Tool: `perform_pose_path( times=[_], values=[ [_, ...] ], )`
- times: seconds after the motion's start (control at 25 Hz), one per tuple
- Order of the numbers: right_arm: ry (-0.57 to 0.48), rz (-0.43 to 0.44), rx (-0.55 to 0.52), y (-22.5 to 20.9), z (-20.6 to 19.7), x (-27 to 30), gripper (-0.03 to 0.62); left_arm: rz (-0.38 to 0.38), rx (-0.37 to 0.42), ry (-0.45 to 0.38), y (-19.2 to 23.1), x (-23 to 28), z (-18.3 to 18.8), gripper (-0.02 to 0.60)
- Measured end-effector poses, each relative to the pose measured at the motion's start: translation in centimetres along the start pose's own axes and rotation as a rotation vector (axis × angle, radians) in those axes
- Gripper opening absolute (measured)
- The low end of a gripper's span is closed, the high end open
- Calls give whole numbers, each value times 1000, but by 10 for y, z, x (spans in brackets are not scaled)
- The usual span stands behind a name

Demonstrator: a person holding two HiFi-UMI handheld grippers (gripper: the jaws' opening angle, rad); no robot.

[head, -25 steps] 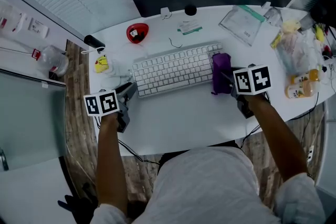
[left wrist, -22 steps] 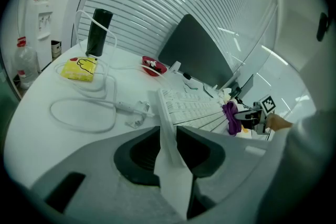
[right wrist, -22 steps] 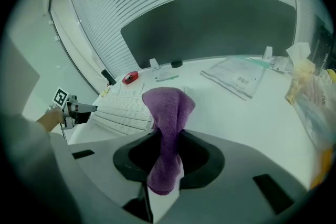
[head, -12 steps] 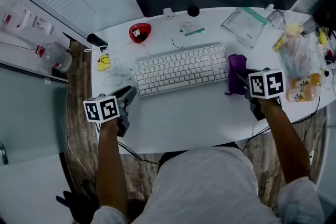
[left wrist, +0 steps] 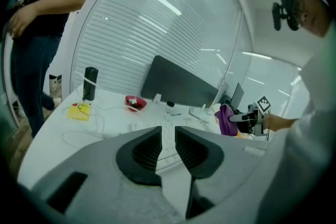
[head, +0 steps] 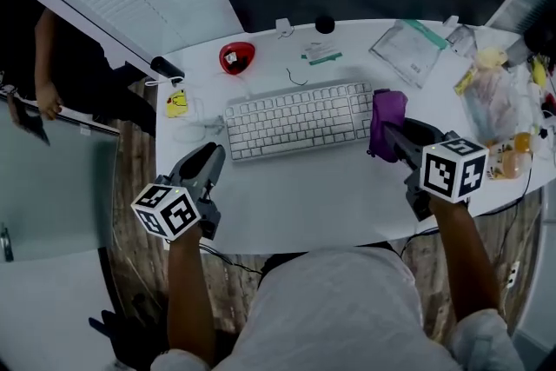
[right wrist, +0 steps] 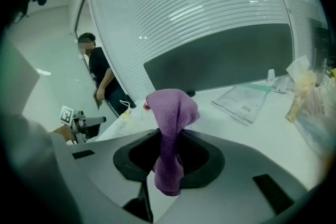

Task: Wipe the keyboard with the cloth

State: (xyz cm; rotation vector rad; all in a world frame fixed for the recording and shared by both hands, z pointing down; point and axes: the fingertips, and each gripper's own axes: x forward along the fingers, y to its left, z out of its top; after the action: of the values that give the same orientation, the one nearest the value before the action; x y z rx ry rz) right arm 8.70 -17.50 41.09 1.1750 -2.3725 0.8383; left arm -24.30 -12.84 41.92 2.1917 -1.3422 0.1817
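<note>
The white keyboard (head: 298, 118) lies across the middle of the white desk (head: 330, 187). My right gripper (head: 388, 131) hangs just off the keyboard's right end, lifted above the desk and shut on the purple cloth (head: 386, 122). In the right gripper view the cloth (right wrist: 169, 136) stands up and droops between the pads. My left gripper (head: 207, 157) is raised off the desk in front of the keyboard's left end. Its jaws are closing, a narrow gap still between the pads, with nothing held there (left wrist: 166, 144).
Behind the keyboard lie a red dish (head: 237, 56), a thin cable (head: 294, 76) and small tags. A yellow item (head: 177, 103) and a dark cylinder (head: 167, 67) sit at the left edge. Bags, bottles and a plastic sleeve (head: 409, 49) crowd the right side. A person (head: 78, 69) stands to the left.
Both grippers have risen off the desk. The right one carried the cloth from the keyboard's right keys to just beyond its end. The left jaws have narrowed. A person has come into view at the left.
</note>
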Motion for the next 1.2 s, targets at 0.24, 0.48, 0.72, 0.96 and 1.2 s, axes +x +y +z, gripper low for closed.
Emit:
perform_pose_path(
  times=[0.24,0.48,0.72,0.96,1.2],
  values=[
    [-188,192,4,54,30,-1,84,-40,83,-171,-53,-2,38,72],
    [-327,387,-2,106,51,-8,84,-90,168,-333,-112,-5,74,43],
    [-459,546,-99,158,72,-24,84,-96,271,-465,-153,-11,104,26],
    [-524,601,-184,185,89,-34,84,-76,353,-531,-171,-20,124,20],
    [-627,616,-284,199,104,-50,84,-69,432,-589,-188,-29,137,17]
  ],
)
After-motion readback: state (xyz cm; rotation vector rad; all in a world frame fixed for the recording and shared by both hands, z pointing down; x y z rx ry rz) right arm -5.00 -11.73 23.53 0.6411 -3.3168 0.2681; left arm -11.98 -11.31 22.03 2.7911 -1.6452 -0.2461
